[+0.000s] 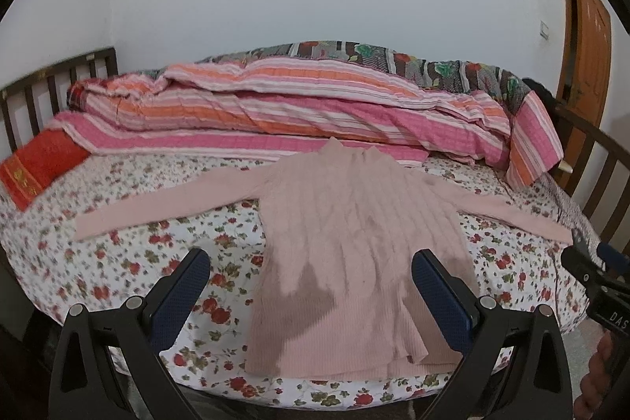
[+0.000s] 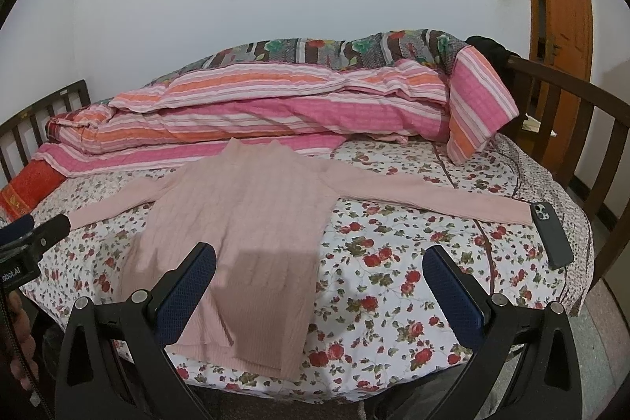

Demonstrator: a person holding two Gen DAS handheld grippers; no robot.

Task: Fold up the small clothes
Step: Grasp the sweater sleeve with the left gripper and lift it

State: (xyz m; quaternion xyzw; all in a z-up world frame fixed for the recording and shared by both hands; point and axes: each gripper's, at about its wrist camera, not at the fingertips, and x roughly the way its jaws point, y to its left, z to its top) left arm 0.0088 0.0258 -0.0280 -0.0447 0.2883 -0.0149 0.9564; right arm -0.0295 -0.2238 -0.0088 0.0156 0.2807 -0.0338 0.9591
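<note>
Left gripper: jaws wide, empty, low centre of frame above the hem.
Right gripper: wide, empty.
Pale pink cable-knit sweater: flat mid-frame on floral bedsheet, sleeves spread.
Handling: likely soft, light, stretchy; pinch sleeve cuff.

Pale pink cable-knit sweater at frame centre on a white sheet with little red roses, pink-orange-white striped quilt behind it, red pillow far left, orange-brown door upper right, dark grey phone right.
</note>
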